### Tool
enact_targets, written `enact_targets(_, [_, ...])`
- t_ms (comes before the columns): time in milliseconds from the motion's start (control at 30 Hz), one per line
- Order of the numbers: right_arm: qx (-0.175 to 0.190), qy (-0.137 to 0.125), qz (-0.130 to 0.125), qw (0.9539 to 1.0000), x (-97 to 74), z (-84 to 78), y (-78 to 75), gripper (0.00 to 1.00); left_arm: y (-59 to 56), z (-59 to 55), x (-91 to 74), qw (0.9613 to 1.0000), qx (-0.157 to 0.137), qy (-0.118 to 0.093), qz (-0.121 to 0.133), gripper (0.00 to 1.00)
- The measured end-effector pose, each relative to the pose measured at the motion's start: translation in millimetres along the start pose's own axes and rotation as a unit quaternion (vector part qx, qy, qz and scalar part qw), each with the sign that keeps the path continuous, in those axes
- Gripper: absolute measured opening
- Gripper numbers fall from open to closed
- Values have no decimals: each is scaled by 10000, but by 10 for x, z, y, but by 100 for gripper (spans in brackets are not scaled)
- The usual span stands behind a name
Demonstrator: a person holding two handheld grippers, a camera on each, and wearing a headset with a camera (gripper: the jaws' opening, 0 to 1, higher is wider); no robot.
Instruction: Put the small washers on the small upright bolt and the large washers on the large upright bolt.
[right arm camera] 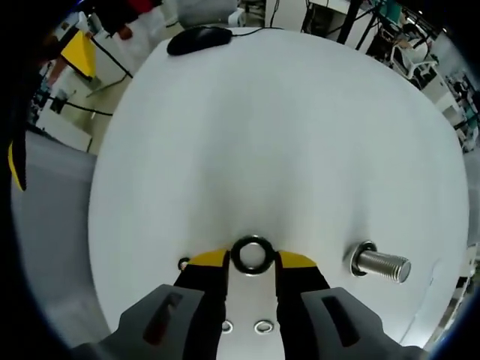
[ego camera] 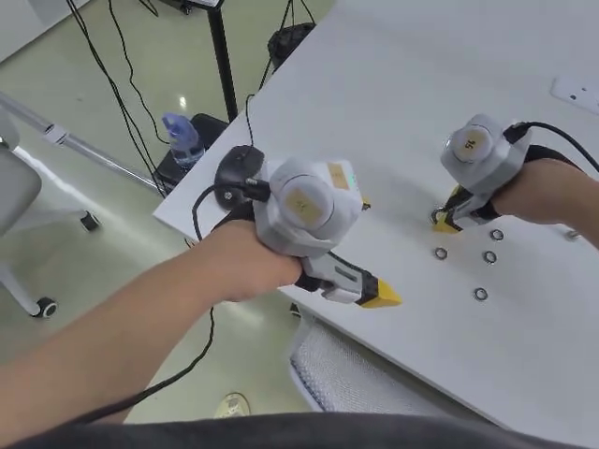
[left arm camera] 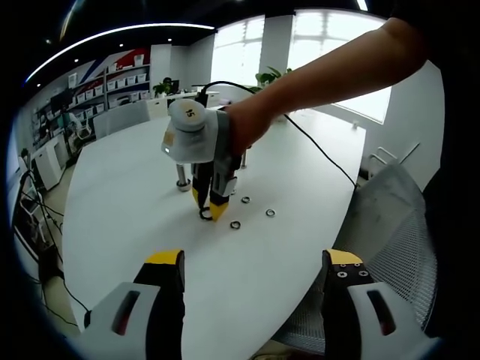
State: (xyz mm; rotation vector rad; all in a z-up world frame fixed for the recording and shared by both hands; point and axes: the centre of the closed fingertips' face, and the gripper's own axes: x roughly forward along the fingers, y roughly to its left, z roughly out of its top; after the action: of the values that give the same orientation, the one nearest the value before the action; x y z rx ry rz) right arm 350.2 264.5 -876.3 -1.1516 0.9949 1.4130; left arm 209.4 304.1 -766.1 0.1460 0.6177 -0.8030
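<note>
Placing step: the right claw (right arm camera: pixel 251 260) clenches a washer (right arm camera: pixel 235 255); next, I judge, centre it over the bolt (right arm camera: pixel 379 264) to its right. The left claw (left arm camera: pixel 253 259) hangs released.

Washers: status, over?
Left gripper open, idle. Right gripper shut on large washer. Upright bolt beside it, nothing between. Small washers loose on table.

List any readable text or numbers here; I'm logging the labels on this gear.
"15": round cap of the right gripper, left gripper view.
Round cap of the left gripper, head view: mark too blurred to read.
A red wall sign, left gripper view: too small to read.
</note>
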Motion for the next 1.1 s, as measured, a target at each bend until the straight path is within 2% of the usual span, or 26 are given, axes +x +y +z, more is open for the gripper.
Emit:
enact_targets(200, [-204,-26,34,9998,-27,1,26,25,-22,3,17,10000,8,6,-36,73])
enact_targets(400, [-91,41,-39,9999,-47,13,43,23,-20,29,29,10000,24,-3,-55,72])
enact_targets(533, [37,-41,-56,10000,-61,2,38,22,-29,67,22,10000,45,-38,-53,71])
enact_targets(933, [216,-88,-69,9997,-116,-7,41,21,-70,40,9,10000,63,-1,-78,70])
enact_targets(1100, [268,3,-62,9996,-185,-114,34,21,-69,43,19,9999,77,-9,-74,70])
